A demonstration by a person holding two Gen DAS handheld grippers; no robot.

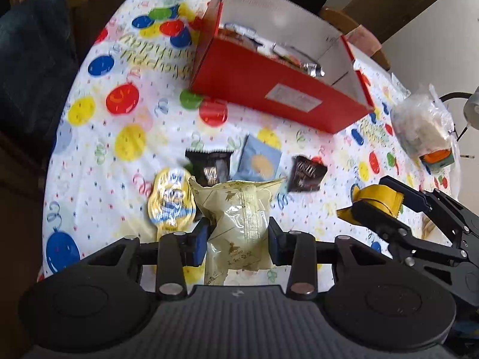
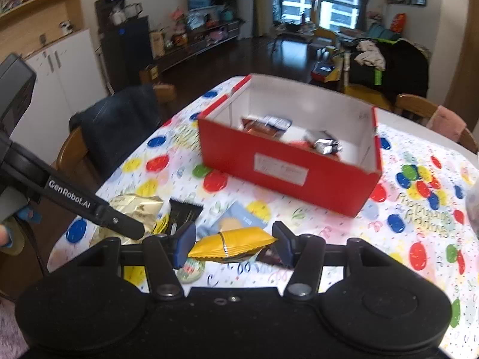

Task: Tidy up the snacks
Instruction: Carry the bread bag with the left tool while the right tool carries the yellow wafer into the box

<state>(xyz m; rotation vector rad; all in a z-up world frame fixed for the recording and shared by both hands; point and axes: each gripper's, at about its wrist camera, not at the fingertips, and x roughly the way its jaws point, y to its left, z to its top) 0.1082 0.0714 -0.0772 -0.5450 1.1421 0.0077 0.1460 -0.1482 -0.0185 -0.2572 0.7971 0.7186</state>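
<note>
My left gripper (image 1: 238,236) is shut on a pale cream snack packet (image 1: 239,218) and holds it above the table. My right gripper (image 2: 233,243) is shut on a yellow wrapped snack (image 2: 232,243); it also shows in the left wrist view (image 1: 377,202). An open red box (image 1: 278,89) with several snacks inside stands beyond; it shows in the right wrist view too (image 2: 284,170). On the cloth lie a yellow Minions snack (image 1: 170,200), a black packet (image 1: 211,164), a light blue packet (image 1: 259,161) and a dark brown packet (image 1: 305,173).
A balloon-print tablecloth (image 1: 119,125) covers the table. A clear plastic bag (image 1: 419,122) with an orange item lies at the right edge. Wooden chairs (image 2: 98,137) stand around the table, one draped with dark cloth. A round badge (image 2: 190,267) lies under my right gripper.
</note>
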